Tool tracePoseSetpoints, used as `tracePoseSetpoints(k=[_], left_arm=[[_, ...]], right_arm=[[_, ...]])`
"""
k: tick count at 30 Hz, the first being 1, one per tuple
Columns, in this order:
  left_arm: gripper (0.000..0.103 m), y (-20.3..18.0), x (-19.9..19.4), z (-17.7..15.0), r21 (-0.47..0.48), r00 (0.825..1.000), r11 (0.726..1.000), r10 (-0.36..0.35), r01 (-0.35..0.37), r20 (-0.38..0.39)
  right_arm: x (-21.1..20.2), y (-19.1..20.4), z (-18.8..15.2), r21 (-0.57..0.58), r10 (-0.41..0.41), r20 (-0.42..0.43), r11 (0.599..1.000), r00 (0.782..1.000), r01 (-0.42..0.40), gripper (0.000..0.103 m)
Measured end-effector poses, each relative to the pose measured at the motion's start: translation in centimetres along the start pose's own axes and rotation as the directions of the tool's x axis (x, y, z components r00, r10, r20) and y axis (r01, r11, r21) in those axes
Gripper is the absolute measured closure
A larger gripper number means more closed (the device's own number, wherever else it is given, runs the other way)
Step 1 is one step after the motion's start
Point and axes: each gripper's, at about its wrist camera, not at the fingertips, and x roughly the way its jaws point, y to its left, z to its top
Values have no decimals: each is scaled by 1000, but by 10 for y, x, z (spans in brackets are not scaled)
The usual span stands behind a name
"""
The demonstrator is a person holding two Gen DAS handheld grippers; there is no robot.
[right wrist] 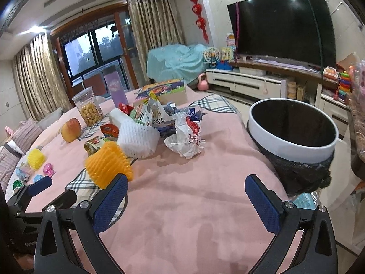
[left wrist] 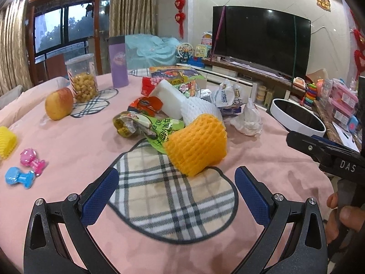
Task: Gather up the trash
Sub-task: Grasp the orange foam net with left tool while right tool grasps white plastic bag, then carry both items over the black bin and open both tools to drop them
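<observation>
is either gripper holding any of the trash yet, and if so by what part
Nothing is held. The left gripper and right gripper are both open and empty above the pink tablecloth; the orange foam net lies untouched.

yellow foam net (left wrist: 6,142) cut off at left edge, wrapper print (left wrist: 167,130) perhaps too blurred to read, trash bin (left wrist: 298,120) partly hidden

left hand-held gripper (left wrist: 176,183) | black frame, silver screws | blue textured pads (left wrist: 100,197) | "DAS" marking
</observation>
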Motion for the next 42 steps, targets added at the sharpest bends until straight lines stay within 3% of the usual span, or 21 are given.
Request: tracePoseSetpoints(k=[14,19,23,25,26,27,31,42], left_arm=[[1,2,36,19,1,997,999,-44,45,-55],[16,-5,50,20,25,994,998,-63,66,-94],[47,-12,57,19,36,987,994,-96,101,-128],[65,-15,59,18,35,983,992,-117,123,-141],[79,-17,60,17,39,982,991,-121,128,-145],[84,-20,60,16,41,980,990,-131,138,-149],[94,-30,55,14,55,977,984,-160,169,-142],[98,-66,41,24,87,961,961,-253,263,-112]], right_arm=[[51,-16,25,53,37,-99,998,994,-32,1],[71,-20,31,56,42,-146,998,988,-34,7],[85,-23,32,74,59,-178,996,982,-46,20],[89,-27,31,89,70,-190,995,979,-54,39],[91,-28,30,95,77,-198,994,977,-59,45],[92,-30,29,102,86,-206,993,975,-66,58],[85,-32,26,99,94,-197,992,976,-76,68],[35,-67,20,154,84,-139,986,987,-63,73]])
